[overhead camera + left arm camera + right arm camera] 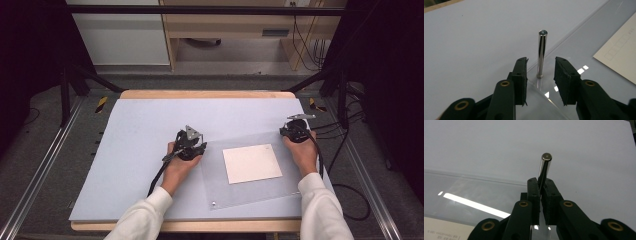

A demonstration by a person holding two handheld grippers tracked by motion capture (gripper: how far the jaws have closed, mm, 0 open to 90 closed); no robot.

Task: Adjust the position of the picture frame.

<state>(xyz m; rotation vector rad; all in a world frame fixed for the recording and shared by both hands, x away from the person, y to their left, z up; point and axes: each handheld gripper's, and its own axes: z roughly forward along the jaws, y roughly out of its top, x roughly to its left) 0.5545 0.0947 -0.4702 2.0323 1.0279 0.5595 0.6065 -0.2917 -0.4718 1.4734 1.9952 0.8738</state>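
Note:
A clear acrylic sheet [250, 192] lies on the pale mat with a white paper [252, 163] on it. At the sheet's near left corner a polished metal pin [541, 50] stands upright. My left gripper [541, 61] has one jaw on each side of that pin, with a gap on both sides and no pad touching it. At the sheet's far right corner my right gripper [540, 182] is shut on a second metal pin [545, 161], whose top rises above the pads. In the high view, the left gripper [190, 144] and right gripper [296, 131] sit at opposite ends of the sheet.
The pale blue mat [145, 120] covers a wooden table top. A small metal stud [214, 203] sits at the sheet's front left corner. Black frame posts and cables stand beside the table on both sides, and white sleeves come in from the front edge.

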